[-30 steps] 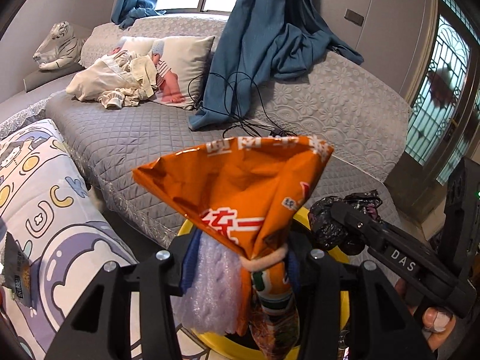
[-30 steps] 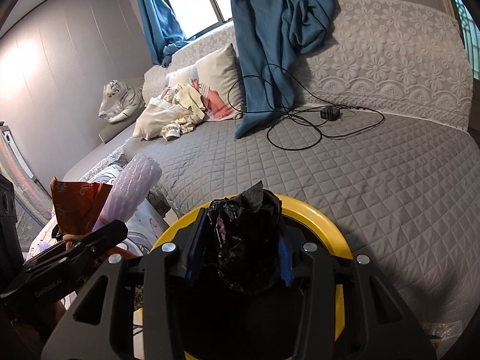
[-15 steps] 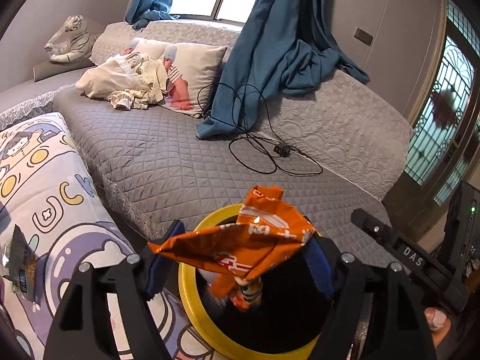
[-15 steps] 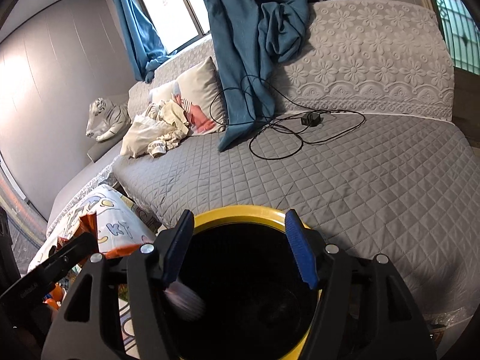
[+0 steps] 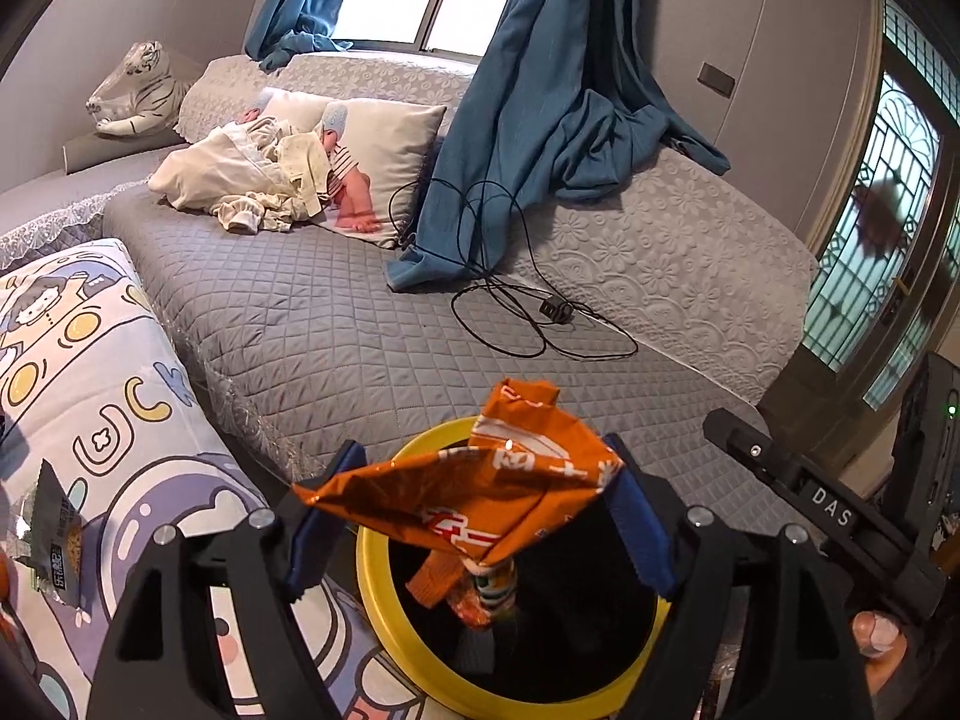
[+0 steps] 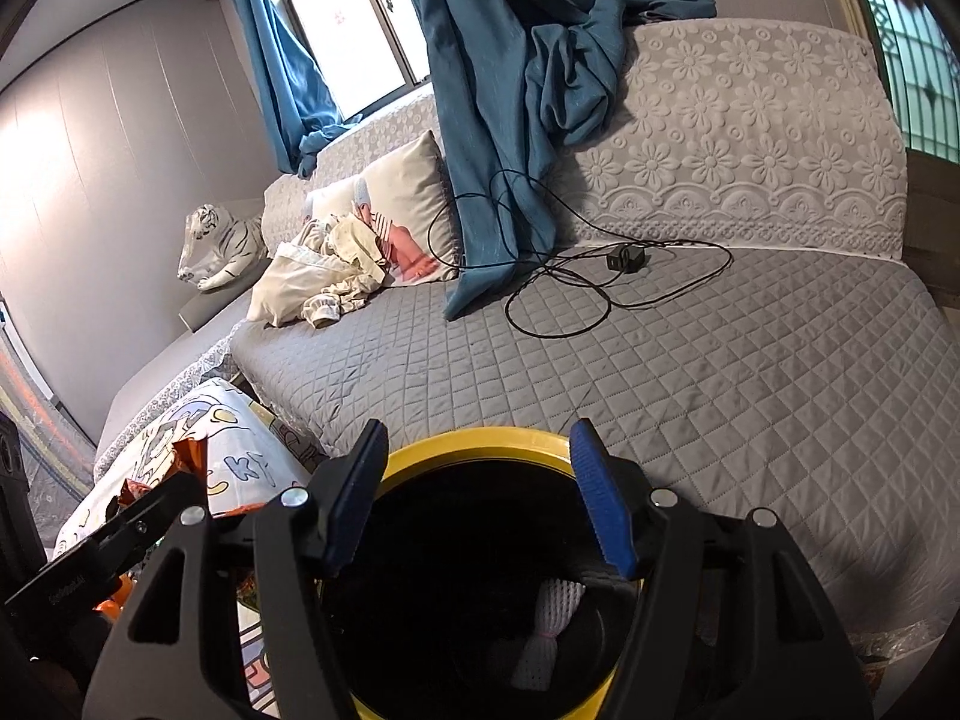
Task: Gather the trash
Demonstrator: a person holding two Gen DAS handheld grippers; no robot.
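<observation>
Left wrist view: the left gripper (image 5: 480, 516), fingers spread, hovers over the yellow-rimmed bin (image 5: 384, 594) as the orange snack bag (image 5: 480, 498) sits loose between them; right gripper (image 6: 477, 498) stands spread, empty, above it.

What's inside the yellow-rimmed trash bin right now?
In the bin: a white foam-net piece lies on the dark bottom. The orange snack bag hangs over the mouth, lower end inside. The rest is too dark or covered.
</observation>
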